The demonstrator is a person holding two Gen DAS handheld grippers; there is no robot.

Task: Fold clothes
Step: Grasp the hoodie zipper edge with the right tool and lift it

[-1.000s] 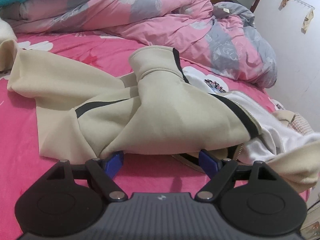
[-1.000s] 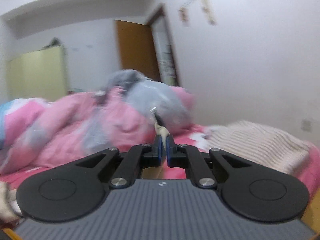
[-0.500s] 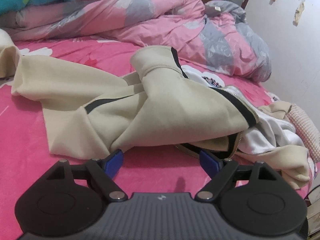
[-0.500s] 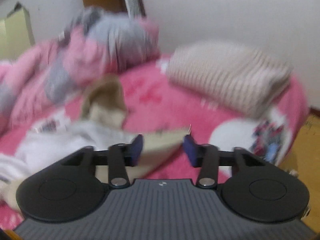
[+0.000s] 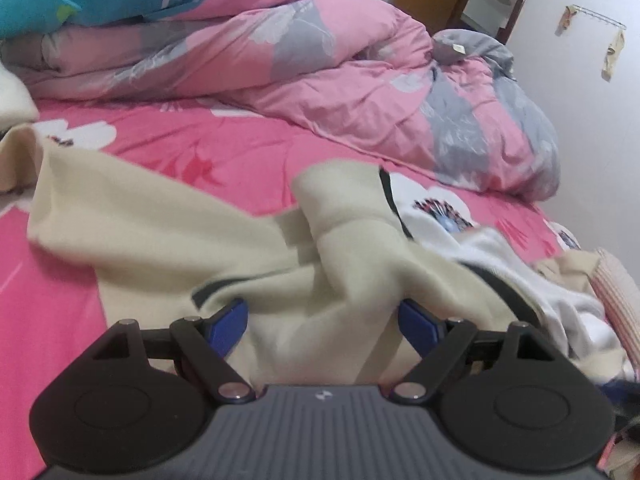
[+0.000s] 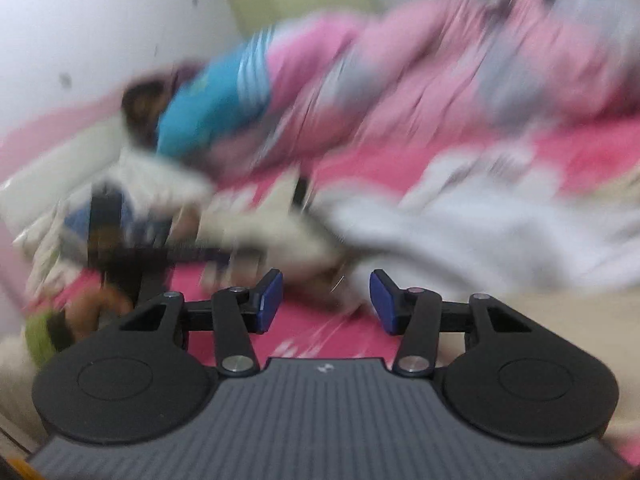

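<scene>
Lay crumpled on the pink floral bedsheet (image 5: pixel 208 148): a beige zip jacket (image 5: pixel 168 236) with black trim, white lining turned out at the right, not yet folded. Spread wide, the left gripper (image 5: pixel 322 318), a bunched ridge of the jacket between its blue pads, probably to gather that fold; pressing or not, impossible to tell. Stood half open and empty above the sheet, the right gripper (image 6: pixel 326 300), view smeared. Heaped behind, clear of the work, a pink-and-grey duvet (image 5: pixel 340 64).
</scene>
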